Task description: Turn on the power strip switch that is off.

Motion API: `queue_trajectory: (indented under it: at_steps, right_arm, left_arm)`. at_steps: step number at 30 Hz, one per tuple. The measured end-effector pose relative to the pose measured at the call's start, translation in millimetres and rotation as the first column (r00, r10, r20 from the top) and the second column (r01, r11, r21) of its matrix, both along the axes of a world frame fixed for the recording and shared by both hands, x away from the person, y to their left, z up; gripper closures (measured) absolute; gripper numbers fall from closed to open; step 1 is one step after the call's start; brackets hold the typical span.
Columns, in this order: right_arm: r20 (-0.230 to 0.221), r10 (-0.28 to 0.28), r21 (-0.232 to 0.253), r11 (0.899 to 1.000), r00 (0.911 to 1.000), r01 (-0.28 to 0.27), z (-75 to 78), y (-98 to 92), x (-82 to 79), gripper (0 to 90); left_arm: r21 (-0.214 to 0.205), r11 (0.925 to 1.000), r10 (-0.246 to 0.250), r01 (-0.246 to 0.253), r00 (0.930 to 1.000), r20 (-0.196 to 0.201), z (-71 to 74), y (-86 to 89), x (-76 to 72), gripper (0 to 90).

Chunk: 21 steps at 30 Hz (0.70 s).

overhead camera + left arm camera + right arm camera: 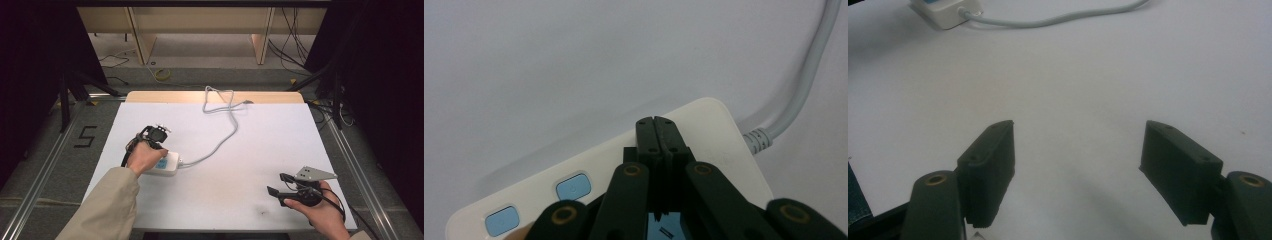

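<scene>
A person is working at a white table [225, 200], the left gripper [156, 134] sitting at the left of centre in the high view, over a white power strip [167, 164] that is lying flat there. In the left gripper view, its fingers [659, 137] are pressed together with nothing between them, their tips poised over the top of the strip beside two blue switches [573, 186]; whether they are actually touching the casing cannot be told. The strip's grey cord [220, 137] is running up toward the top centre of the frame and ending in loose loops near the table's far edge. The right gripper [281, 186] is waiting at the lower right of the high view, well apart from the strip, its fingers [990, 170] standing wide apart over bare table and holding nothing. Judging from this, the work seems to be at the stage of pressing or steadying the strip: the strip is not lifted, the cord is lying uncoiled, and the right hand is not yet taking part.
</scene>
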State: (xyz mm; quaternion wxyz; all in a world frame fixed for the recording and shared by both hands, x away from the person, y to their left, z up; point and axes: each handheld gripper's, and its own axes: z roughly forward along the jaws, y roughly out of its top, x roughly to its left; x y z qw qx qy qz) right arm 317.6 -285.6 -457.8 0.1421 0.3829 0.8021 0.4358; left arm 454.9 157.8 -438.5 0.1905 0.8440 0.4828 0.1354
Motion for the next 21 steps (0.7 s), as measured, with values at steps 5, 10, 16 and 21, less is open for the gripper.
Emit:
queue_trajectory:
  at_steps: [5, 10, 16, 21]
  right_arm:
    - [0.001, 0.001, 0.0, 1.0, 1.0, -0.001, 0.2, 0.3, -0.3, 30.2]
    - [0.0, 0.001, -0.002, 1.0, 1.0, -0.001, 0.1, 0.3, -0.2, 30.2]
    - [0.002, -0.003, 0.002, 1.0, 1.0, 0.003, 0.8, 0.4, -0.5, 30.3]
    - [0.002, 0.0, 0.002, 1.0, 1.0, 0.0, 0.5, 0.9, -0.6, 30.3]
  left_arm:
    - [0.01, 0.9999, -0.004, 0.005, 1.0, -0.007, 0.2, -1.0, 0.6, 90.0]
    - [0.017, 0.9999, -0.002, 0.002, 1.0, -0.007, 0.0, -2.4, 1.1, 90.0]
    - [0.02, 0.9998, -0.003, 0.003, 0.9999, -0.014, -0.2, -2.7, 2.0, 90.0]
    - [0.03, 0.9995, -0.002, 0.002, 0.9999, -0.015, 0.0, -3.8, 2.1, 90.0]
